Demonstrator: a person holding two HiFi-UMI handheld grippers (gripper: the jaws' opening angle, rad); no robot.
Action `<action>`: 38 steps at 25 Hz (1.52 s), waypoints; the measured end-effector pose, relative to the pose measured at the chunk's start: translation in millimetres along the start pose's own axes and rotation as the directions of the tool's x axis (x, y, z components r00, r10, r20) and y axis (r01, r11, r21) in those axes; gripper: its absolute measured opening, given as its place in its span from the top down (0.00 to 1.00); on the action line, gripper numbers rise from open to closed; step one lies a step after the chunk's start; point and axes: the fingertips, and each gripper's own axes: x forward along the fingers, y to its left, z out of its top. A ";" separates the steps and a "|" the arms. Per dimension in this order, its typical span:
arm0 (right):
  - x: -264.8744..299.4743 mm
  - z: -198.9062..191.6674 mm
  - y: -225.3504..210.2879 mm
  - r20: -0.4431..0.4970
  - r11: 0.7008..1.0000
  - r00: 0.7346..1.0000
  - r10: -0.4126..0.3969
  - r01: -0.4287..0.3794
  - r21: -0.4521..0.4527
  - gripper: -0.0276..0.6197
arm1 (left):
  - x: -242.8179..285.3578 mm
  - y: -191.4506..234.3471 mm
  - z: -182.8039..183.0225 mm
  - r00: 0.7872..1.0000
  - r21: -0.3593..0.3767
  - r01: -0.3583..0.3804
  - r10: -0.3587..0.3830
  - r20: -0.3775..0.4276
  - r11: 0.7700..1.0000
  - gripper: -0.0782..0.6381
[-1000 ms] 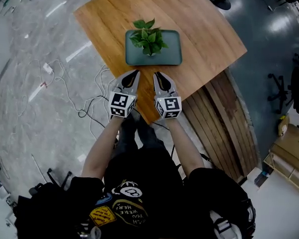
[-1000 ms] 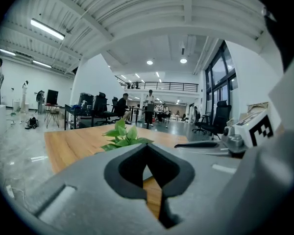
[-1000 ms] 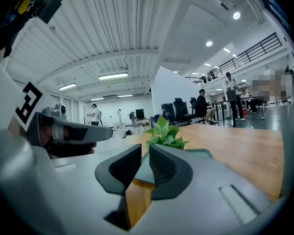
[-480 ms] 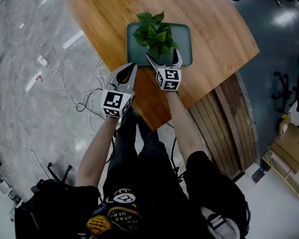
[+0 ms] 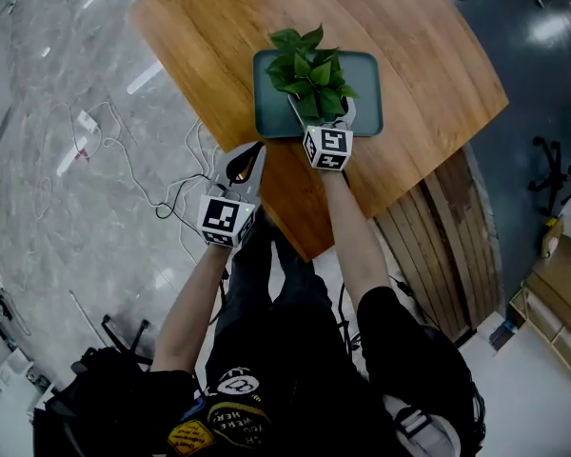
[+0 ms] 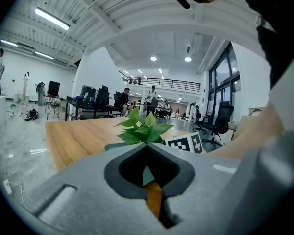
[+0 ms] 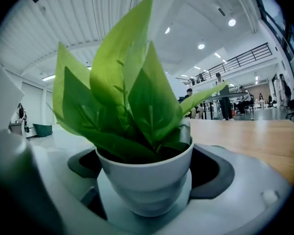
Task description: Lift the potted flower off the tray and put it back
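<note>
The potted flower, green leaves in a white pot, stands on a teal tray on the wooden table. My right gripper reaches over the tray's near edge. Its jaws stand wide on either side of the pot and are closing; a thin gap still shows at the pads. Leaves hide its fingertips in the head view. My left gripper hangs at the table's near edge, left of the tray, shut and holding nothing.
The table's near corner points at the person. Wooden slats lie to the right below the table. Cables trail on the grey floor at left. People and desks show far off in both gripper views.
My right gripper went forward from the table's edge onto the tray, and its jaws opened wide around the pot. The left gripper stayed back near the table's edge, shut.
</note>
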 end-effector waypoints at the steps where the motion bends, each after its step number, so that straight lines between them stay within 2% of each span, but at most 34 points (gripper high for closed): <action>1: 0.2 1.2 -1.0 0.006 1.000 1.000 0.004 -0.004 0.001 0.13 | 0.0 1.1 -0.6 1.000 0.004 0.000 0.000 -0.002 1.000 0.89; 8: -3.8 24.7 0.9 0.090 1.000 0.996 0.024 -0.024 -0.008 0.14 | 3.9 5.9 11.3 1.000 0.029 0.017 -0.017 0.014 0.999 0.89; 12: -15.6 67.6 8.3 0.150 0.998 0.987 0.055 -0.054 -0.014 0.14 | 4.5 9.1 33.7 0.999 0.071 0.014 -0.017 0.039 0.997 0.89; 16: -36.2 114.4 19.2 0.183 0.996 0.979 0.090 -0.087 -0.026 0.14 | 3.0 11.3 65.0 0.999 0.119 -0.018 0.013 0.041 0.993 0.89; 22: -112.1 166.3 45.2 0.116 0.994 0.987 0.111 -0.111 -0.006 0.14 | -45.1 -26.3 136.3 0.991 0.045 -0.048 0.042 0.124 0.998 0.89; 30: -163.6 235.2 58.7 0.179 0.996 0.980 0.090 -0.093 0.009 0.14 | -85.9 -37.9 183.7 0.983 0.019 -0.054 0.050 0.177 0.998 0.89; 34: -166.2 270.5 60.9 0.203 0.995 0.974 0.102 -0.102 -0.014 0.14 | -82.5 -43.0 213.5 0.979 0.042 -0.053 0.044 0.198 0.998 0.88; 38: -166.7 282.6 64.9 0.198 0.994 0.974 0.107 -0.101 -0.037 0.14 | -82.0 -54.1 224.6 0.979 0.070 -0.033 0.018 0.204 0.997 0.88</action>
